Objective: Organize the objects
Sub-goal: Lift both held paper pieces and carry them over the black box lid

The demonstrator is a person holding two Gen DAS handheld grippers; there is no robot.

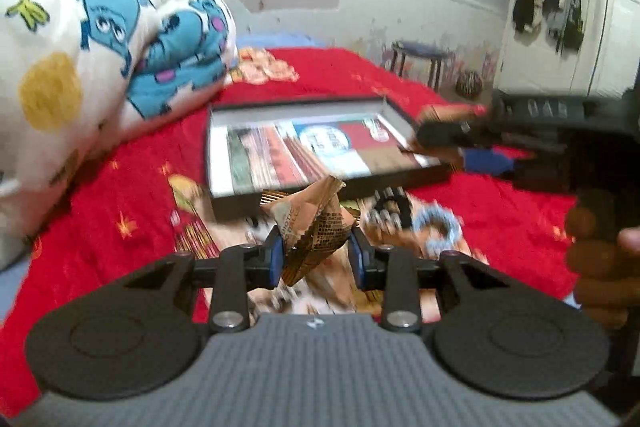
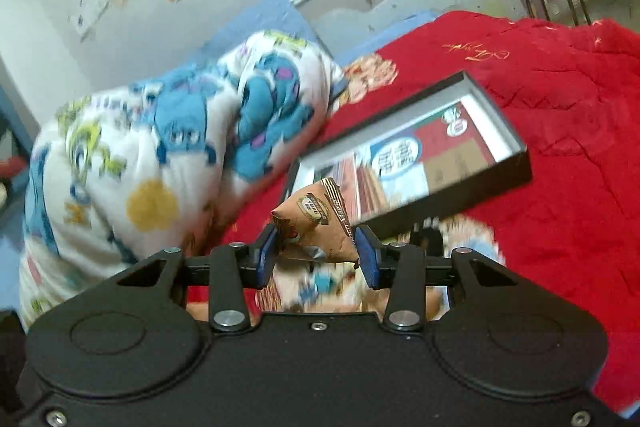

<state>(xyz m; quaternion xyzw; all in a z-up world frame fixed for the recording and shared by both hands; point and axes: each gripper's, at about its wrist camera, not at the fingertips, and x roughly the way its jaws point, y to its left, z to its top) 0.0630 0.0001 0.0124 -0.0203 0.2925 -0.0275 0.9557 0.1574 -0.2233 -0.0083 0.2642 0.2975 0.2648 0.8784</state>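
Clamped between the left gripper (image 1: 317, 255) pads, a brown snack packet (image 1: 316, 227) is hanging above the red bedspread (image 1: 500, 223). Beyond it, a shallow black box (image 1: 316, 147) is lying open, showing only a printed lining. Likewise, the right gripper (image 2: 316, 254), tilting downward, is squeezing another brown packet (image 2: 320, 219) just before that box (image 2: 420, 155).

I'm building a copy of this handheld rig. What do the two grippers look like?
Both share one design: the left gripper and the right gripper each have black linkage bars with silver pivot screws, two round black discs and blue pads on black fingers. The left body is ribbed grey, the right plain black. No cables show.
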